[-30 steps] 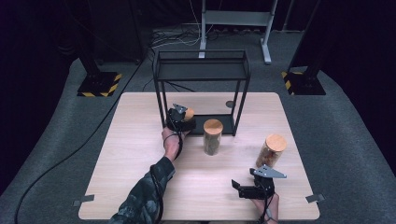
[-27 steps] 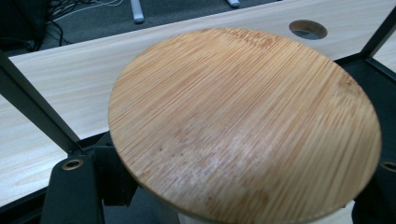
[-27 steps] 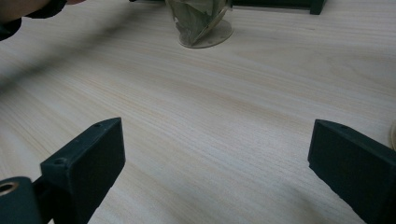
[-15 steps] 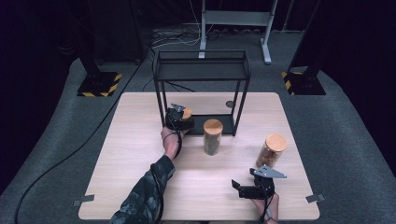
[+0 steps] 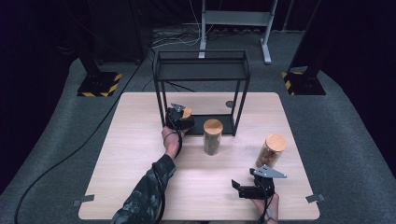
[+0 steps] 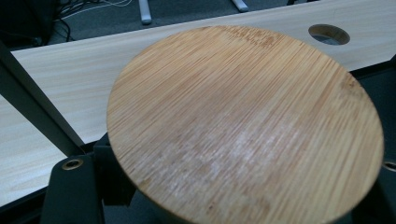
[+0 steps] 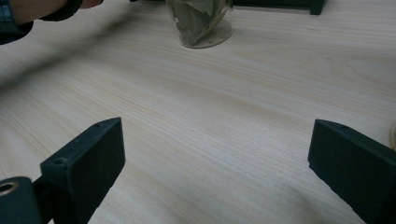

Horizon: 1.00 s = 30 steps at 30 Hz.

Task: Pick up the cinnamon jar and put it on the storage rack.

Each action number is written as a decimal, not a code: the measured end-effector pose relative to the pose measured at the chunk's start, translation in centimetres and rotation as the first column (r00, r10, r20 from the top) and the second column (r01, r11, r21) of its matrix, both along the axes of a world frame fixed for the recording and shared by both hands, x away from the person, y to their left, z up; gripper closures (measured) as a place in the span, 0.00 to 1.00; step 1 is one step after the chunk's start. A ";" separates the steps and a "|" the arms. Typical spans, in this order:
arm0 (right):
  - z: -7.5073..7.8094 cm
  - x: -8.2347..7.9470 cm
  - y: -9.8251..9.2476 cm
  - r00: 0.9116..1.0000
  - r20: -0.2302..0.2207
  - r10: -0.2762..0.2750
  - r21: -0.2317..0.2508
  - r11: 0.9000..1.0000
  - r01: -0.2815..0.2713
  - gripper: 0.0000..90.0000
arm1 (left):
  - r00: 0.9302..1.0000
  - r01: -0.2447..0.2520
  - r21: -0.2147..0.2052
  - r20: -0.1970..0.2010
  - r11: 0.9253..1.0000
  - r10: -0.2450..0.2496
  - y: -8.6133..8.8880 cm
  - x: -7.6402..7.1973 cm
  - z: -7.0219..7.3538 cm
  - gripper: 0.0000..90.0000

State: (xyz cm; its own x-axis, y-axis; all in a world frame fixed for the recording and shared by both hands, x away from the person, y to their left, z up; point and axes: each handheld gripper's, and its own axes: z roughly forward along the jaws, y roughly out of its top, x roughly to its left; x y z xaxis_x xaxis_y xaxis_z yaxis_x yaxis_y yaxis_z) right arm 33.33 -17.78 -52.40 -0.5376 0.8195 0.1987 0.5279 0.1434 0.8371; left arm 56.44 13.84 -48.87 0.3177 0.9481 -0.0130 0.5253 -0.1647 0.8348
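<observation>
Jars with bamboo lids are what I am moving here, three of them on the pale wooden table (image 5: 140, 186), and I will take the scene from the biggest piece down. On the far half of the table stands the black metal two-tier rack (image 5: 201, 70), its low bottom shelf resting on the tabletop. My left tongs (image 5: 180, 117) sit at the front left corner of that rack, clamped on the smallest jar, a short glass one with a round bamboo lid (image 6: 243, 126); in the left gripper view the lid's striped grain is scuffed pale near the middle, and a rack post stands just beside it. The tall glass jar of dried leaves (image 5: 213, 137) stands just in front of the rack, near my left hand (image 5: 172, 140), and the tilted-looking glass jar with a bamboo lid (image 5: 272, 150) stands near the right edge. My right tongs (image 5: 252, 190) rest low by the near edge, spread wide with nothing between them but bare table. The risk I see is that the held jar clips the rack post or the shelf lip as I ease it in, because the gap is tight. A grip high at the lid could also let the glass body swing or slip free.
</observation>
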 end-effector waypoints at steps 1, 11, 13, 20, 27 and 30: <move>0.0 0.0 0.0 1.000 0.000 0.000 0.000 1.000 0.000 0.04 | 1.000 -0.001 -0.001 0.001 1.000 0.001 0.0 0.0 0.0 0.28; 0.0 0.0 0.0 1.000 0.000 0.001 0.000 1.000 -0.001 0.04 | 1.000 -0.017 0.003 -0.006 1.000 0.017 -0.1 0.6 0.0 0.28; 0.0 0.0 0.0 1.000 -0.001 0.001 0.001 1.000 -0.001 0.04 | 1.000 -0.017 0.004 -0.006 1.000 0.017 -0.1 0.7 0.1 0.28; 0.0 0.0 0.0 1.000 -0.001 0.003 0.001 1.000 -0.003 0.04 | 1.000 -0.017 0.005 -0.011 1.000 0.017 -0.2 1.0 0.1 0.28; 0.0 0.0 0.0 1.000 -0.001 0.002 0.002 1.000 -0.002 0.04 | 0.999 -0.023 0.008 -0.025 1.000 0.023 -0.2 1.3 0.2 0.28; 0.0 0.0 0.0 1.000 -0.001 0.003 0.002 1.000 -0.003 0.04 | 0.999 -0.024 0.012 -0.027 1.000 0.024 -0.2 1.3 0.2 0.28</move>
State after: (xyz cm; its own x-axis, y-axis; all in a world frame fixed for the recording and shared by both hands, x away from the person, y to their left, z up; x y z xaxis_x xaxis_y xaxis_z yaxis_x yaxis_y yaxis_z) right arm 33.38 -17.79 -52.41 -0.5396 0.8175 0.2011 0.5284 0.1430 0.8368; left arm 57.75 13.67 -48.69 0.2945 0.9556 -0.0104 0.5518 -0.1611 0.8183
